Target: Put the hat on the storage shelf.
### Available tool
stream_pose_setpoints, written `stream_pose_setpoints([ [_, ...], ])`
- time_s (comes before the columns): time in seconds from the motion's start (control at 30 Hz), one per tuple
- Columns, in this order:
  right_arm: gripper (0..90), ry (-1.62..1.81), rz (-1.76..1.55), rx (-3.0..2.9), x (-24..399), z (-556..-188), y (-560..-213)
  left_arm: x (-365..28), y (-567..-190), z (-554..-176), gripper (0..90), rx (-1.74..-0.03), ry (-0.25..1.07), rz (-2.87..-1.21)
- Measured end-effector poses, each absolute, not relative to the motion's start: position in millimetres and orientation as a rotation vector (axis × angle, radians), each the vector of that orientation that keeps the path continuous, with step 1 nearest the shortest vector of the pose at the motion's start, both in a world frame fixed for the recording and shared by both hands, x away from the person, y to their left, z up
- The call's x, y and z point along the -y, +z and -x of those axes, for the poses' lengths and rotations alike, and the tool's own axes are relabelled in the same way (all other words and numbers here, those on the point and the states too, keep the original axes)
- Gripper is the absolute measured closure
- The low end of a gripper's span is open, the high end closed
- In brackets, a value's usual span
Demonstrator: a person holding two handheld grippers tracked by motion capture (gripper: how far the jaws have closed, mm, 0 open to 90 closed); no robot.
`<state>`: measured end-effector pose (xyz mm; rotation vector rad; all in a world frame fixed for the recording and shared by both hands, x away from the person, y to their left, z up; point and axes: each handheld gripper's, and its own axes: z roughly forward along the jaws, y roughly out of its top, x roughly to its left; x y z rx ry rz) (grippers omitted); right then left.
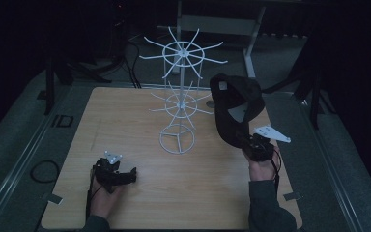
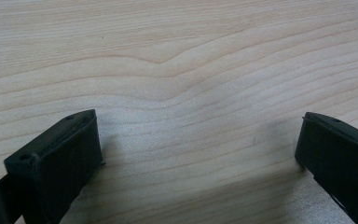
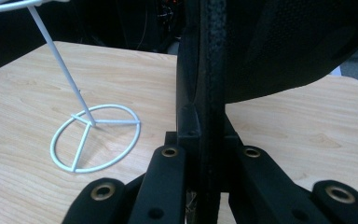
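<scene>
1. A black cap (image 1: 235, 108) is being held up off the table (image 1: 140, 203) by the R gripper (image 1: 251, 140), just right of the white wire rack (image 1: 181, 87); it is being kept airborne near the prongs, prob. so it can be hung on one

2. In the right gripper view the R jaws are being clenched on a thin edge of the cap (image 3: 284, 46), pinched edge-on between them; a narrow fold is likely being gripped so the crown is left hanging free and open towards a prong

3. The cap is being carried beside the rack w/o touching it; which prong is being aimed at cannot be told

4. The rack's ring base (image 3: 95, 137) is being left flat on the wood, pole upright, approx. mid-table, so both tiers are being kept reachable from the R side

5. The L gripper (image 1: 125, 175) is being rested low at the near-left of the table, well apart from rack & cap; its jaws are being held released, wide apart, w/ bare wood grain (image 2: 191, 93) between them and nothing grasped

6. The L side is prob. being parked out of the way, or kept ready to steady the base if the rack is being tipped by the hang
</scene>
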<state>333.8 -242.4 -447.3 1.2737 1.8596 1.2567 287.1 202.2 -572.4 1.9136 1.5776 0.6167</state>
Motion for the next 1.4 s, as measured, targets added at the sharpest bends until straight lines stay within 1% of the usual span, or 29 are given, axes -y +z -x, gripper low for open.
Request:
stream_pose_setpoints([
  [1.4,86.4,1.319,-1.185,-1.786,245.3,-344.8,-406.3,-202.3,-572.3,-287.2,0.2,-1.576,0.616,-1.916],
])
